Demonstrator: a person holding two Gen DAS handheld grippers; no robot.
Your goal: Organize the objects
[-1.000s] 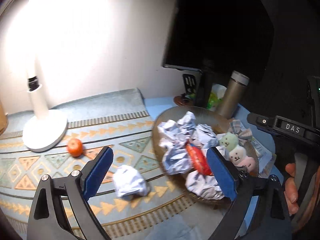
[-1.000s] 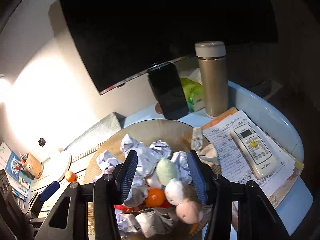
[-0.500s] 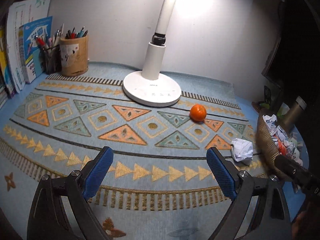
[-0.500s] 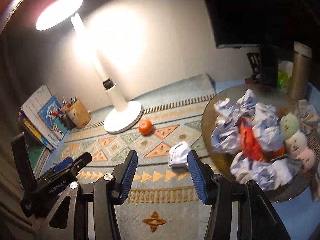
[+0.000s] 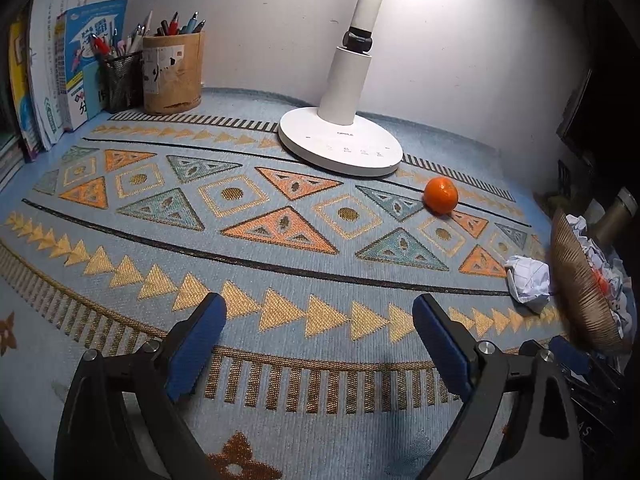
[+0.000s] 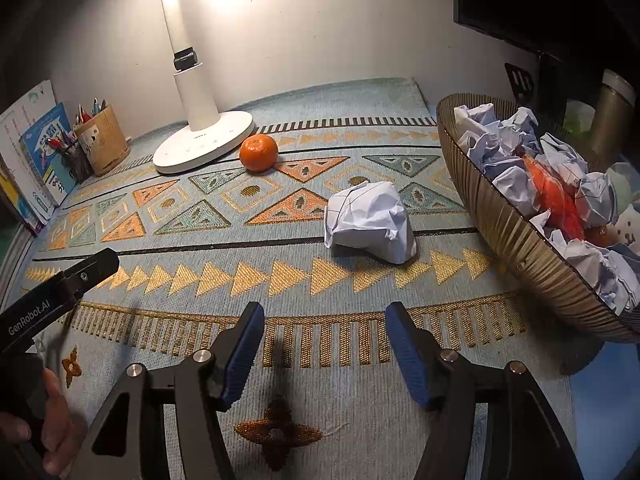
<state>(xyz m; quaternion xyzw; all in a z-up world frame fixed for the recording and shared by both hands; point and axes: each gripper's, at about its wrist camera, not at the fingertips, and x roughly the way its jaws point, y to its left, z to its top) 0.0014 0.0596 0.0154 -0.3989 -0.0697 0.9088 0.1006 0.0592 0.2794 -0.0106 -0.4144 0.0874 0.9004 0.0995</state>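
A crumpled white paper ball (image 6: 370, 216) lies on the patterned mat, just left of a ribbed brown bowl (image 6: 516, 240) heaped with paper balls, an orange wrapper and plush toys. An orange tangerine (image 6: 259, 152) rests by the lamp base. My right gripper (image 6: 324, 340) hovers low over the mat in front of the paper ball, its jaws opening with nothing between them. My left gripper (image 5: 320, 330) stands wide open and empty over the mat's middle; the paper ball (image 5: 528, 282), the tangerine (image 5: 441, 195) and the bowl (image 5: 582, 280) sit to its right.
A white desk lamp (image 5: 340, 144) stands at the back. A pen holder (image 5: 173, 74), a mesh cup and books (image 5: 64, 80) fill the back left corner. A monitor and a metal flask (image 6: 610, 112) stand behind the bowl. A hand (image 6: 56, 432) holds the left gripper's handle.
Both views swung from the bowl leftward and down onto the mat. The right gripper's jaws have widened. The left gripper stayed wide open.
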